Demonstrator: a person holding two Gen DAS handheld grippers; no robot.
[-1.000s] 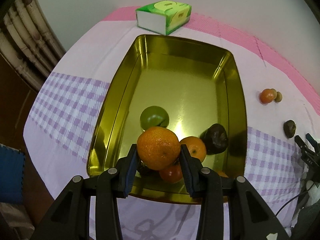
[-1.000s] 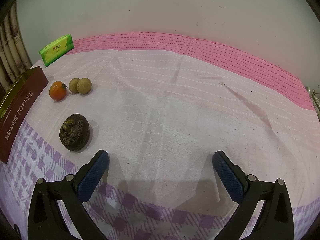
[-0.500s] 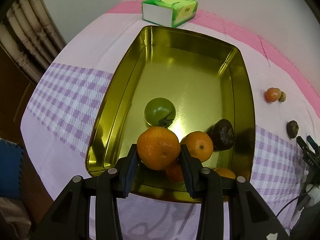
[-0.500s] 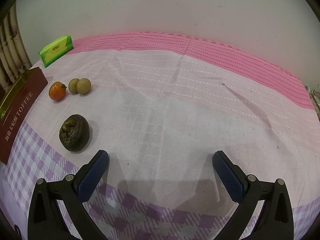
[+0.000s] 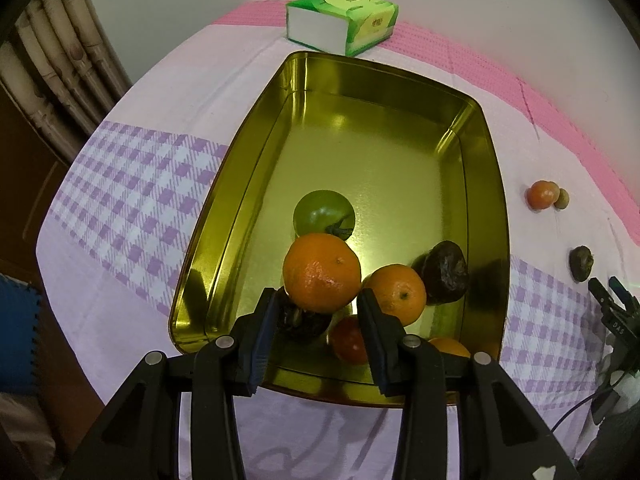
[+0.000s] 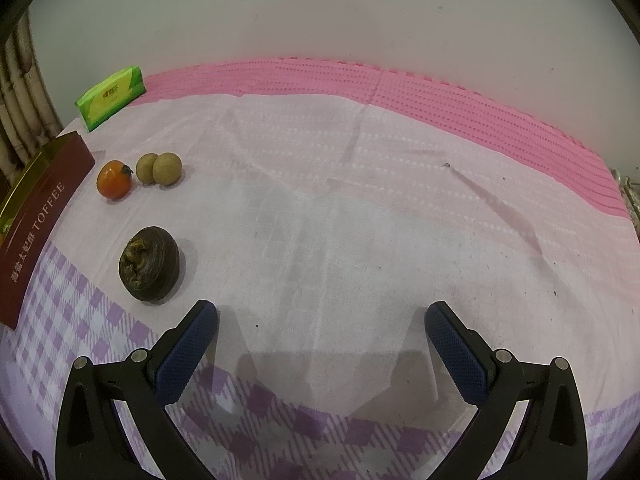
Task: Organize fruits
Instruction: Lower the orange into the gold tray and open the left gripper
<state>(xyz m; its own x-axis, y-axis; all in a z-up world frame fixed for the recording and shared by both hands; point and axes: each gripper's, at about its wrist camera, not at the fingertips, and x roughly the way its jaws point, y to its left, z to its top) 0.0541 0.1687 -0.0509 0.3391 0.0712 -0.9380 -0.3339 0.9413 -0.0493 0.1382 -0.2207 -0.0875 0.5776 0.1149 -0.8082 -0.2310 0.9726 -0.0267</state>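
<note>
My left gripper (image 5: 318, 308) hangs over the near end of a gold tin tray (image 5: 236, 184). An orange (image 5: 322, 272) sits at its fingertips, the jaws slightly apart around it. In the tray lie a green fruit (image 5: 322, 212), another orange (image 5: 396, 294), a dark wrinkled fruit (image 5: 444, 272) and a red tomato (image 5: 348, 340). My right gripper (image 6: 320, 320) is open and empty above the cloth. Left of it lie a dark wrinkled fruit (image 6: 149, 264), a small tomato (image 6: 114, 179) and two tan round fruits (image 6: 160, 168).
A green tissue pack (image 5: 342, 22) stands beyond the tray's far end; it also shows in the right wrist view (image 6: 110, 98). The tray's maroon side (image 6: 36, 232) is at the left. The pink and purple-checked cloth (image 6: 360, 220) covers the table. Bamboo poles (image 5: 52, 64) stand at the left.
The left gripper's jaws have spread a little and the orange now sits forward at the fingertips, lower toward the tray. The right gripper has not moved.
</note>
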